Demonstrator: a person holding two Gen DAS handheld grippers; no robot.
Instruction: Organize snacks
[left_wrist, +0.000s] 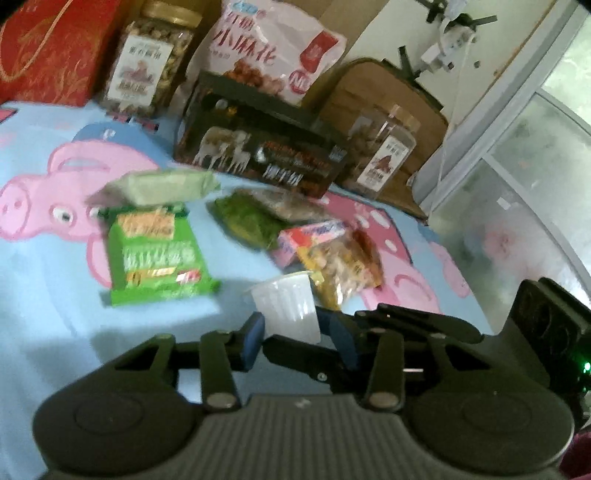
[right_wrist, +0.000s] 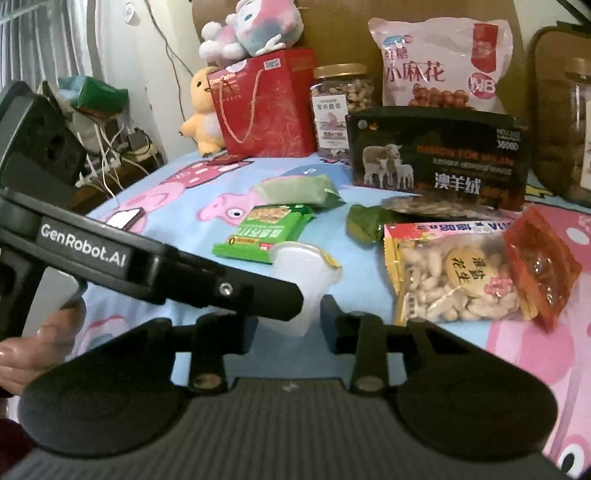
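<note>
**A:** Where's the cup (left_wrist: 286, 306) from your fingers?

**B:** Straight ahead of both pairs, on the blue sheet (left_wrist: 55, 295). It sits just in front of the green packet (left_wrist: 155, 254), with the peanut bag (right_wrist: 454, 284) to its right. It is tipped over, so the narrow base points back at you and the sealed mouth points away. Its long axis runs along your fingers, not across them.

**A:** Which hand has it?

**B:** Your left gripper (left_wrist: 293, 332), it seems. The two blue pads stand one on each side of the base and look pressed against the plastic, so I'd call that a grip on the cup.

**A:** And the right gripper (right_wrist: 286, 314)?

**B:** It is aimed at the same cup from close by, with the base between its fingers. But your left gripper crosses in front and hides one finger, so you can't tell whether it is clamped or loose. I see a sliver of sheet beside the finger that shows.

**A:** So the next move?

**B:** My guess is the left carries it, being nearer and already around it. Keep the mouth pointing away from you.
</note>
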